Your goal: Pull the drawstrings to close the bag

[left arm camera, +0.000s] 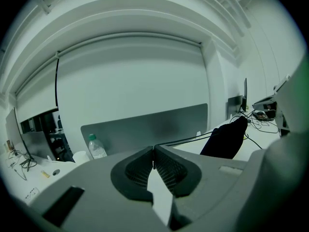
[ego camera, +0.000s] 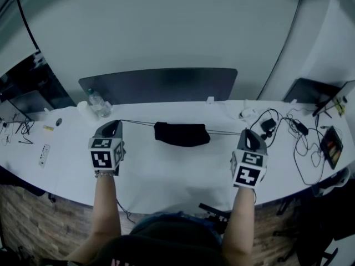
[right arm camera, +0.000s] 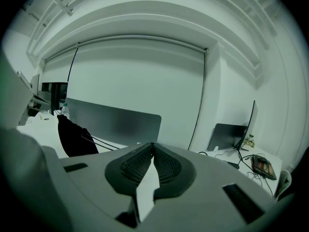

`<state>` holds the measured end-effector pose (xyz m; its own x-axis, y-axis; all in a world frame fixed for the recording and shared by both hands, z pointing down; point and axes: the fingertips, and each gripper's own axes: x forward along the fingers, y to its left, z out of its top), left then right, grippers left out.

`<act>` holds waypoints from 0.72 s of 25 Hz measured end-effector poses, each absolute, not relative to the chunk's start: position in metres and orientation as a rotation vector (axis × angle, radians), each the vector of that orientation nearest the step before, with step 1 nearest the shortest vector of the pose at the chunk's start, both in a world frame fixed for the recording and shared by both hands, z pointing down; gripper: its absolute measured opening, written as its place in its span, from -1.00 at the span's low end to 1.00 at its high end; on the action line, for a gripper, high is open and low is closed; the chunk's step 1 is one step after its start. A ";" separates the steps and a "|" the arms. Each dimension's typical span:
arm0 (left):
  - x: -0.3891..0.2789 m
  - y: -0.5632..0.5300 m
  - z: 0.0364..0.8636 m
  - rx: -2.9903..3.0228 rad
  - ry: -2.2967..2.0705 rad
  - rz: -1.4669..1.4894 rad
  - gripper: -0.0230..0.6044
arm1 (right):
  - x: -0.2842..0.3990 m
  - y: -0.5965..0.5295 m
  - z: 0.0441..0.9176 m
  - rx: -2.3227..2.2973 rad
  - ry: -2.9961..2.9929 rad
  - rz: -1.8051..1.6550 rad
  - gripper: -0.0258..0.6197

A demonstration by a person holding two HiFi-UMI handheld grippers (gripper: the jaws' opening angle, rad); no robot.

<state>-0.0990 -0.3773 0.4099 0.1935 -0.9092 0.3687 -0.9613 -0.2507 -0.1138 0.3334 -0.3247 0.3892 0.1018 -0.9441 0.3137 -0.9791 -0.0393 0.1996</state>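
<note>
**Taut cords could slip**

Both jaw pairs pinch shut on the drawstrings (ego camera: 138, 122), with the left gripper (ego camera: 113, 124) and right gripper (ego camera: 247, 132) flanking the black bag (ego camera: 182, 134) on the table (ego camera: 166, 176). Uneven pulling could drag the bag or slip a thin cord free.

Office, an open-plan workstation row. Long white desk (ego camera: 166, 176) runs along a plain white wall (ego camera: 166, 26), with a grey divider screen (ego camera: 161, 85) standing at its back edge. Dark monitor (ego camera: 30, 85) at the left end, another monitor (ego camera: 310, 90) at the right. Tangle of black cables (ego camera: 302, 143) at right. Plastic water bottle (ego camera: 97, 100) by the divider.
</note>
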 end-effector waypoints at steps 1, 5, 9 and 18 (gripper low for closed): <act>-0.100 -0.378 0.409 2.314 -1.831 0.545 -0.89 | 0.335 -0.325 0.388 2.035 -1.883 0.133 -0.89; -0.104 -0.380 0.405 2.313 -1.847 0.528 -0.89 | 0.340 -0.325 0.384 2.050 -1.872 0.115 -0.89; -0.110 -0.383 0.402 2.305 -1.859 0.507 -0.89 | 0.343 -0.327 0.380 2.061 -1.866 0.093 -0.89; -0.118 -0.386 0.399 2.284 -1.893 0.494 -0.89 | 0.357 -0.327 0.375 2.101 -1.823 0.067 -0.89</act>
